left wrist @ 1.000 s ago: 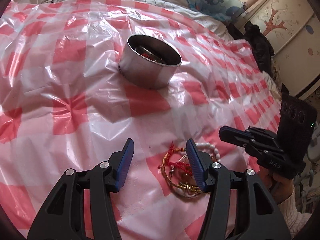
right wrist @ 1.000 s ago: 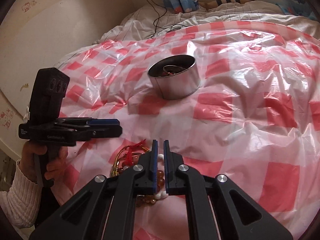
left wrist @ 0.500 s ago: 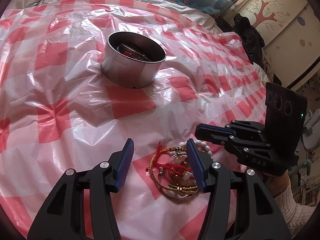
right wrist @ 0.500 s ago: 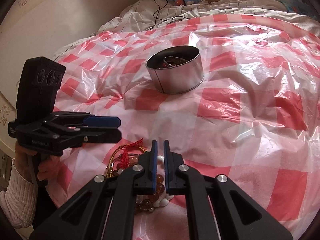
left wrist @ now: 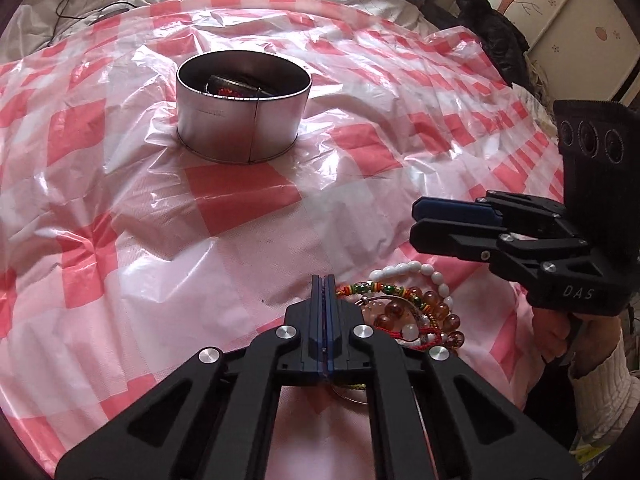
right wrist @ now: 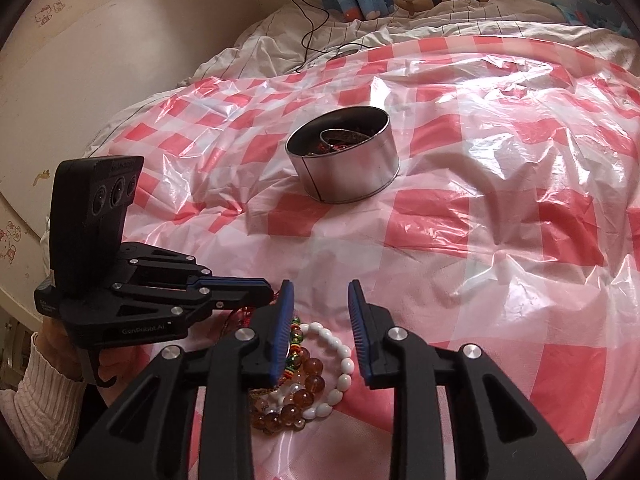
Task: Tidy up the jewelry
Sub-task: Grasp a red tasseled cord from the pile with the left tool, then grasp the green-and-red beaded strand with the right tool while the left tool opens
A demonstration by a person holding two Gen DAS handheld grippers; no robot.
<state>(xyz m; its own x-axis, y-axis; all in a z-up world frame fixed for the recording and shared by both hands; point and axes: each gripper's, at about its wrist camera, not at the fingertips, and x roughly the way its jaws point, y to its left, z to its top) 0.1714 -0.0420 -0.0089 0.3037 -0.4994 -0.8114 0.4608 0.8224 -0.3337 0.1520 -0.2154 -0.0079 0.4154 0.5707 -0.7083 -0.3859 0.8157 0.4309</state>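
Note:
A heap of bracelets (left wrist: 412, 312) lies on the red-checked plastic sheet: white beads (right wrist: 340, 356), amber beads (right wrist: 308, 372) and a coloured cord bracelet (left wrist: 376, 290). My left gripper (left wrist: 325, 280) is shut at the heap's left edge, with red cord beside its tips (right wrist: 256, 300); whether it pinches the cord I cannot tell. My right gripper (right wrist: 320, 296) is open just above the heap, the white beads between its fingers. A round metal tin (left wrist: 243, 108) with jewelry inside stands farther back; it also shows in the right wrist view (right wrist: 344, 166).
The plastic sheet (left wrist: 120, 220) covers a soft bed and is wrinkled. A black cable (right wrist: 308, 28) lies on the bedding behind. A wardrobe (left wrist: 560, 8) stands at the right, a curved headboard (right wrist: 100, 52) at the left.
My left gripper has shut and moved in on the left edge of the heap. My right gripper has opened over the white beads.

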